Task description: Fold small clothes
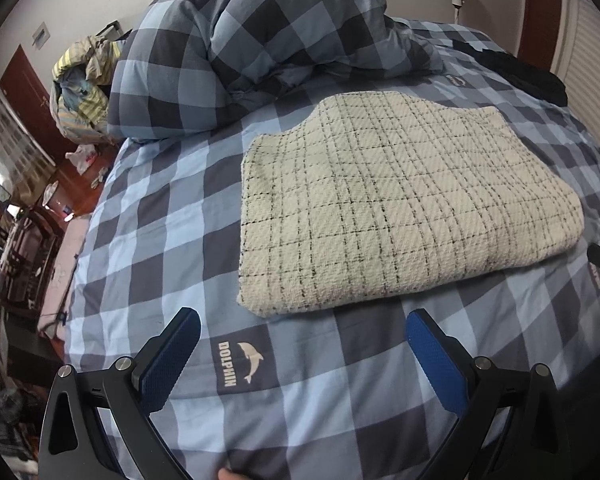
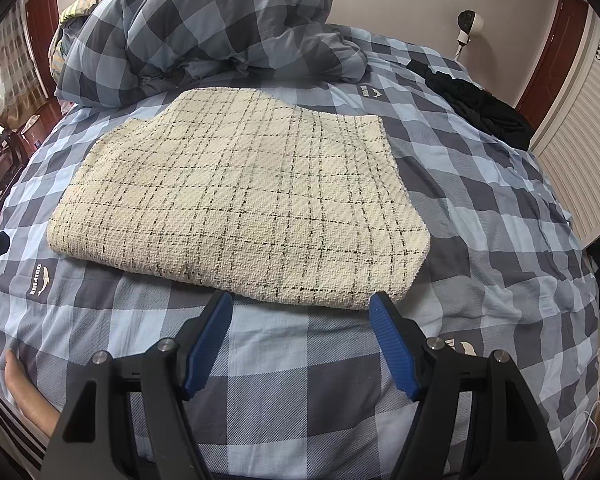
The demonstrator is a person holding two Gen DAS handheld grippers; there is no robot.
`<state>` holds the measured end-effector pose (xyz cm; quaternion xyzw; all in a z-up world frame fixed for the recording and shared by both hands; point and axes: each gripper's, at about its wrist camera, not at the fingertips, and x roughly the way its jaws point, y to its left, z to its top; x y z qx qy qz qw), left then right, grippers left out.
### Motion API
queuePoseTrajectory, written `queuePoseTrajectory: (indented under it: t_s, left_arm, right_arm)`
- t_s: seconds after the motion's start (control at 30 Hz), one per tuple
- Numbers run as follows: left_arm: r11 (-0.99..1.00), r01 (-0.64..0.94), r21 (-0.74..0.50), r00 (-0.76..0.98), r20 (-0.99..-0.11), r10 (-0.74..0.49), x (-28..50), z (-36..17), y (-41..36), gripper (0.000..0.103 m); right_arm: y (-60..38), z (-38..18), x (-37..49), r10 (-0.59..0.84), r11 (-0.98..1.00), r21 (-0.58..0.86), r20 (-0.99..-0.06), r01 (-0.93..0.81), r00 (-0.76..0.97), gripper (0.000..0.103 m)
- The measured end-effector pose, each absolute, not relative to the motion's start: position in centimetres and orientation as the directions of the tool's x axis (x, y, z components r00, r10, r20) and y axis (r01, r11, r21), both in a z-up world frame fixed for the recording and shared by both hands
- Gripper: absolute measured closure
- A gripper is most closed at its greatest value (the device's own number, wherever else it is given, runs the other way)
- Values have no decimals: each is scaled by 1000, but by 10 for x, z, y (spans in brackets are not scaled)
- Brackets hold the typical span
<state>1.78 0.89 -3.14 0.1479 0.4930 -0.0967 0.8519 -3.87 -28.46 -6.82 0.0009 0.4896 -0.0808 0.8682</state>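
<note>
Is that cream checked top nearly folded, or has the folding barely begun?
Seemingly well along: the cream checked garment lies in a flat, doubled stack on the bed. Nothing is in hand; the left gripper and right gripper hang open before it. A dark garment lies unfolded.

Checked bed [image 2: 480, 208] — beige walls [image 2: 400, 4]

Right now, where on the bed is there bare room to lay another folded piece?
Free: the checked sheet between the cream garment and black clothes, and the near strip before it. Crowded: the far end, under the bunched duvet.
</note>
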Motion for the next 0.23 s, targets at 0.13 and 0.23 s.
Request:
queuePoseTrajectory:
  t_s: [0.13,0.23]
  left_arm:
    - [930,322,174,509,-861,-15,16,-30,6,0]
    - [926,330,183,519,-855,-17,14,-29,4,0]
  right_arm:
    - [-284,-68,-39,-140,987,-77,-850,143,508,35]
    - [-285,-68,-39,-139,987,-76,-850,143,507,35]
